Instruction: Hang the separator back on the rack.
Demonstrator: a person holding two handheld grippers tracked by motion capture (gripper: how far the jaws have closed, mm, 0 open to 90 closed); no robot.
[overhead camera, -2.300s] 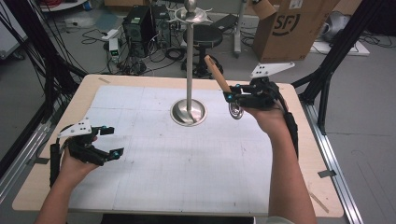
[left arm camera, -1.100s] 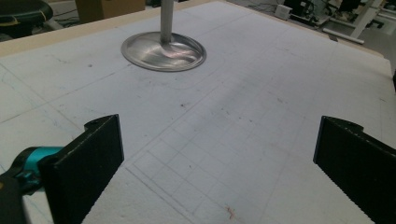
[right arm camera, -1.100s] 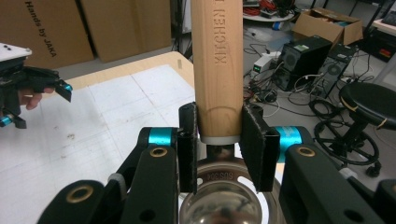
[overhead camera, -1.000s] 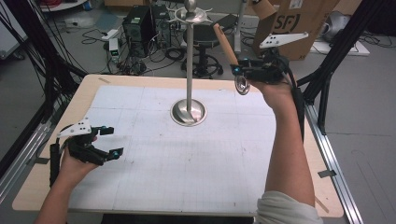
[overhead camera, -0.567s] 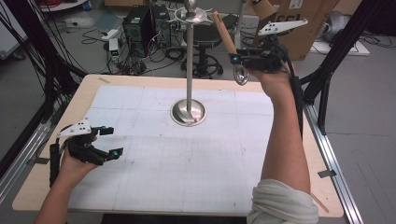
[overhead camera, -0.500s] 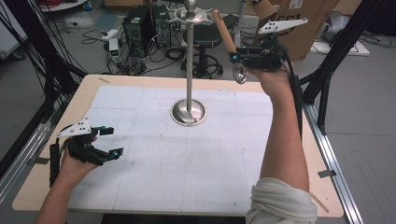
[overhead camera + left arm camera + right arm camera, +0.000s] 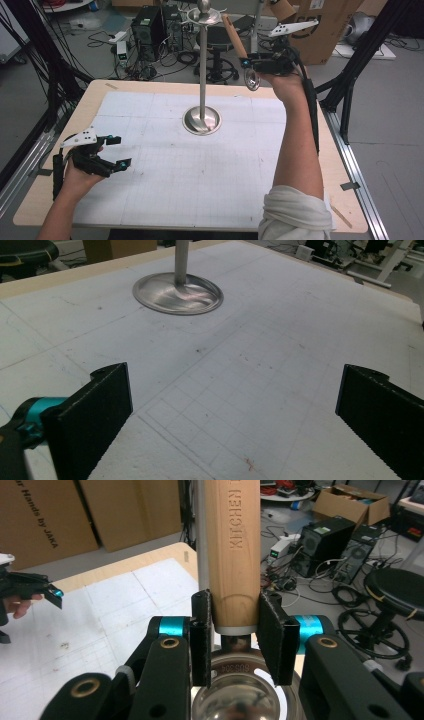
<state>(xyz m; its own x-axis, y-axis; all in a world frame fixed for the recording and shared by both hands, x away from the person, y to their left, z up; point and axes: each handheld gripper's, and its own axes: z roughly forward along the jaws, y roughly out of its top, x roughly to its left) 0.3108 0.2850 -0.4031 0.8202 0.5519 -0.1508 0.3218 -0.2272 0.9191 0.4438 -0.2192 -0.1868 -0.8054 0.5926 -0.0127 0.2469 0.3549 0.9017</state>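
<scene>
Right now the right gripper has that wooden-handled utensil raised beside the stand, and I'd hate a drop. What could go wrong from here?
1. The right gripper clamps only the low end of the wooden handle, near the metal bowl; the long handle could pivot or slip.
2. The handle passes close to the stand's pole and top disc; a knock might rock the stand.
3. A drop would land on the table from well above it.
</scene>
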